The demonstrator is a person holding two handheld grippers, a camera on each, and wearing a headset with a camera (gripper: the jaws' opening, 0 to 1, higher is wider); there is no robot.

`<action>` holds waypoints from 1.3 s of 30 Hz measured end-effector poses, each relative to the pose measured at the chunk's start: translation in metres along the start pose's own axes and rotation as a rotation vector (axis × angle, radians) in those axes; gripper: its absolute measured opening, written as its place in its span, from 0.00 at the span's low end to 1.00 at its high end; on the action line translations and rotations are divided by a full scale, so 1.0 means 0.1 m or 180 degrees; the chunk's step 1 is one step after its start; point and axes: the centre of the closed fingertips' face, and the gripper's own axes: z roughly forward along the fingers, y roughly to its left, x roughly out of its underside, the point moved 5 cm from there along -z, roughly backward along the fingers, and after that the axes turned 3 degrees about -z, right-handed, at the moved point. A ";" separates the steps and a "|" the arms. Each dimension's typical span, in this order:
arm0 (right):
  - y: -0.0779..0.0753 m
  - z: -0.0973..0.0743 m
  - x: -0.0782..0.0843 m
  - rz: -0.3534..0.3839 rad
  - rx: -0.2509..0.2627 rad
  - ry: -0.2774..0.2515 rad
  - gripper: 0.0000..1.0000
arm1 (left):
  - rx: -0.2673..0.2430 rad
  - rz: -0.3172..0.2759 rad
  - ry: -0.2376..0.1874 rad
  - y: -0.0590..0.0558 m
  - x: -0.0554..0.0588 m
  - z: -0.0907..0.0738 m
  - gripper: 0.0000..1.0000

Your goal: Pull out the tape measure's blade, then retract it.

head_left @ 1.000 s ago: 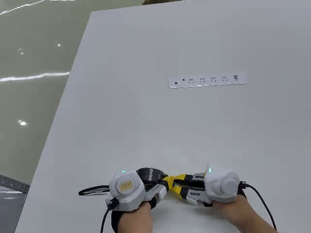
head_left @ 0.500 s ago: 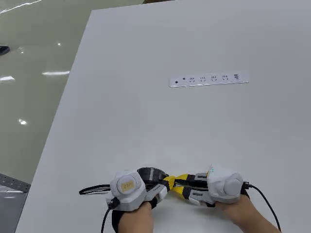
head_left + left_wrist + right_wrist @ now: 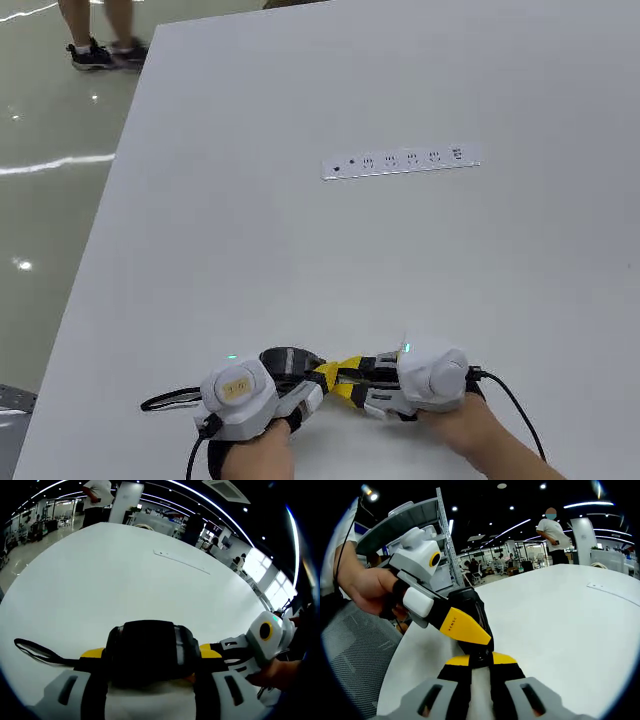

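Note:
A black and yellow tape measure (image 3: pixel 288 362) lies near the table's front edge. My left gripper (image 3: pixel 300 384) is shut on its case, which sits black and wide between the jaws in the left gripper view (image 3: pixel 147 642). My right gripper (image 3: pixel 345 378) comes in from the right and is shut on the blade tip at the case's mouth; in the right gripper view its yellow-padded jaws (image 3: pixel 480 658) meet right against the tape measure (image 3: pixel 465 622). The blade itself is hidden. The black wrist strap (image 3: pixel 165 400) trails left of the case.
A white power strip (image 3: pixel 400 160) lies on the white table (image 3: pixel 300 250) far ahead of the grippers. The table's left edge (image 3: pixel 85 260) drops to a glossy floor. A person (image 3: pixel 100 30) stands on the floor beyond the far left corner.
The head view has shifted; both grippers and the tape measure keep the same places relative to each other. A person's legs have come into the top left.

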 end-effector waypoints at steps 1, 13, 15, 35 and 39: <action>0.00 0.00 0.01 0.0004 0.0000 0.0000 0.12 | 0.0000 0.0000 -0.0001 0.00 0.00 0.00 0.69; 0.00 0.00 0.03 0.0056 0.0030 0.0018 0.14 | -0.0004 0.0046 0.0001 0.00 0.01 0.01 0.69; 0.01 0.00 0.03 0.0009 0.0044 0.0046 0.15 | 0.0012 0.0059 0.0005 -0.01 0.01 0.00 0.70; 0.05 -0.01 0.02 -0.0089 0.0003 0.0055 0.26 | 0.0149 0.0375 -0.0031 -0.03 -0.03 -0.01 0.74; 0.05 -0.01 0.03 -0.0077 0.0006 0.0053 0.26 | 0.0161 0.0371 -0.0042 -0.04 -0.04 -0.02 0.74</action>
